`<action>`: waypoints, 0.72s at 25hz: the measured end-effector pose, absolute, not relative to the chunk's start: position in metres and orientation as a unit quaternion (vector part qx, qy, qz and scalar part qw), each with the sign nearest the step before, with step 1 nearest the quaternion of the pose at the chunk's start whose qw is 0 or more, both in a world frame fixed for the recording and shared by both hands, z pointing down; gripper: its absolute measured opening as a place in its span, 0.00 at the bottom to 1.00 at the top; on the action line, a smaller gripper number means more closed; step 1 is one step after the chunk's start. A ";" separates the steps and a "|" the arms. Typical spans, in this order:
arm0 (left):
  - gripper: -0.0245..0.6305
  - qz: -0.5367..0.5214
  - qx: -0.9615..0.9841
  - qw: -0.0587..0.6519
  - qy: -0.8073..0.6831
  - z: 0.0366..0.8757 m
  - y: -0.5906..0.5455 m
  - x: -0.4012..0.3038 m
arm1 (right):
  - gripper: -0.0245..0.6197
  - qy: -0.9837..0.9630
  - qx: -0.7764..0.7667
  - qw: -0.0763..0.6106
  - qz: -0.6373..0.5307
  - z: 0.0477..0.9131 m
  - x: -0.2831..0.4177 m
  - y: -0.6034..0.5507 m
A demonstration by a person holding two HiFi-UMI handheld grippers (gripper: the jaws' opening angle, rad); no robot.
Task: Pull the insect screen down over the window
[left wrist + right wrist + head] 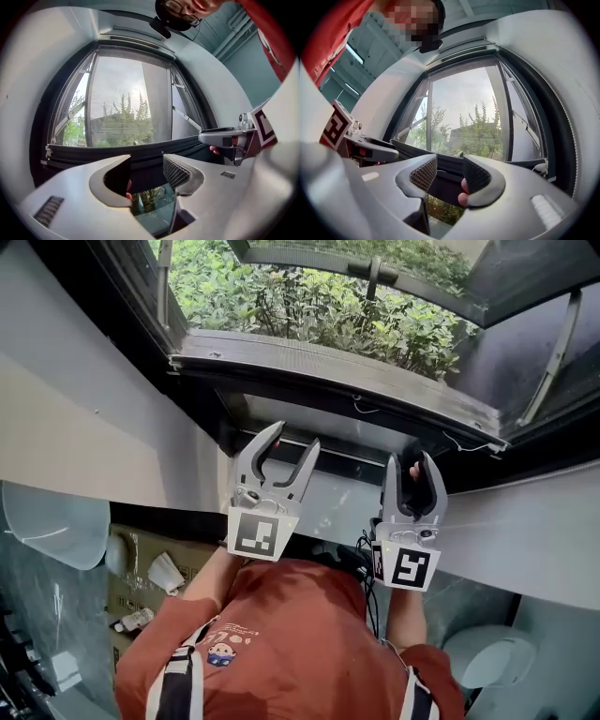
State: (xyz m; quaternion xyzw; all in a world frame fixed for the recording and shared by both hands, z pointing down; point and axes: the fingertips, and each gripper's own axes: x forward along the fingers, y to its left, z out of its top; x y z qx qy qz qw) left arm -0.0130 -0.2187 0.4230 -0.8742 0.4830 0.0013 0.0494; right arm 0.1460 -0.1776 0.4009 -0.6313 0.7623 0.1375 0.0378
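In the head view both grippers reach toward the dark window frame [328, 381], with green shrubs behind the glass. My left gripper [293, 439] is open with nothing between its jaws. In the left gripper view, the left gripper [146, 169] points at a dark horizontal bar [140, 152] that crosses the window low down. My right gripper [411, 465] stands beside it, open too. In the right gripper view, the right gripper [450, 174] faces the same dark bar [440, 161]. A small pinkish shape sits by one pad in each gripper view; I cannot tell what it is. Neither gripper holds the bar.
White walls flank the window recess [84, 418]. A hinged pane with metal stays [553, 343] stands swung outward at the right. Below, a cardboard box [150, 573] and a white basin [52, 526] sit on the floor side. The person's red shirt [300, 643] fills the lower middle.
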 end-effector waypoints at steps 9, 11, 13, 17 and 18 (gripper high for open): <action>0.29 0.012 -0.849 0.046 0.526 0.426 -0.222 -0.041 | 0.32 0.748 -0.649 0.024 0.135 0.411 0.153 -0.178; 0.23 0.011 -0.848 0.048 0.527 0.427 -0.222 -0.042 | 0.25 0.743 -0.655 0.025 0.136 0.412 0.155 -0.177; 0.19 0.012 -0.846 0.052 0.530 0.429 -0.221 -0.044 | 0.18 0.736 -0.662 0.023 0.141 0.412 0.156 -0.177; 0.08 0.017 -0.841 0.058 0.538 0.429 -0.221 -0.051 | 0.08 0.728 -0.670 0.022 0.145 0.412 0.159 -0.176; 0.06 0.019 -0.841 0.058 0.538 0.429 -0.221 -0.052 | 0.06 0.729 -0.669 0.025 0.144 0.412 0.160 -0.176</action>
